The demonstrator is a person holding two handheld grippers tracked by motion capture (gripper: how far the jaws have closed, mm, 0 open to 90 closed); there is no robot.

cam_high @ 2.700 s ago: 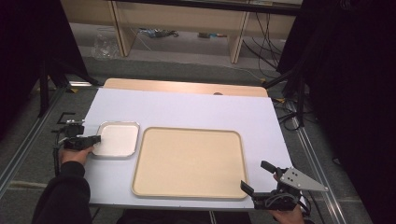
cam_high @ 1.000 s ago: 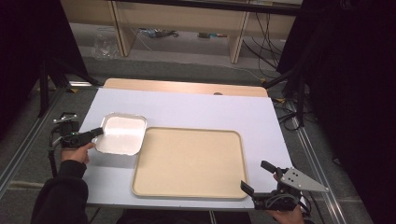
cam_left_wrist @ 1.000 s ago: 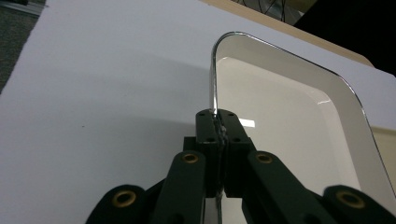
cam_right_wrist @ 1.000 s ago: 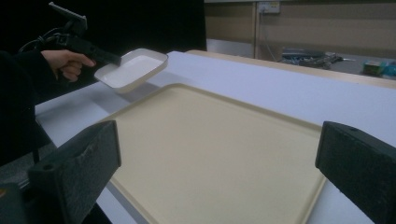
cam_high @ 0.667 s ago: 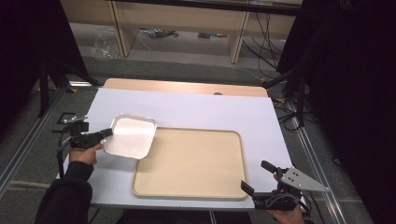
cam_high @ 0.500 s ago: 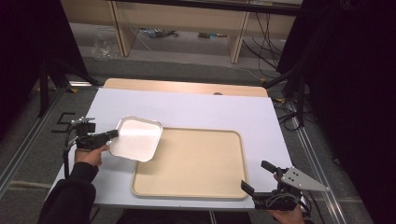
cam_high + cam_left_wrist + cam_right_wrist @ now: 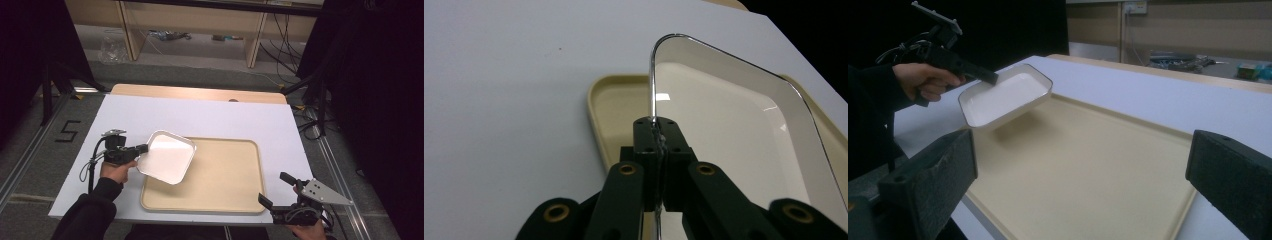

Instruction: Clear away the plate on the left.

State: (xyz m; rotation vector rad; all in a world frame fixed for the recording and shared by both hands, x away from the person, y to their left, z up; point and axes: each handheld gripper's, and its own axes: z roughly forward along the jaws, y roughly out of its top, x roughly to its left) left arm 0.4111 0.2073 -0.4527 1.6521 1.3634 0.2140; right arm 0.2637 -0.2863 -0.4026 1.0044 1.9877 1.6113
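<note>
Black "5" marked on floor [image 7: 67,131], left of table.

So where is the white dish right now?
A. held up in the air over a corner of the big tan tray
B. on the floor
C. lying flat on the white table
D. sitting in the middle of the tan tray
A: the left gripper pinches the rim of the white dish, which hangs tilted above the near-left corner of the tan tray, with its shadow beneath it.

Your white table [image 7: 210,117] has a wooden strip along its far edge. Beyond it, on the floor, you'll see a clear plastic bag [image 7: 111,48], loose cables [image 7: 172,35], and wooden furniture legs [image 7: 252,42].
</note>
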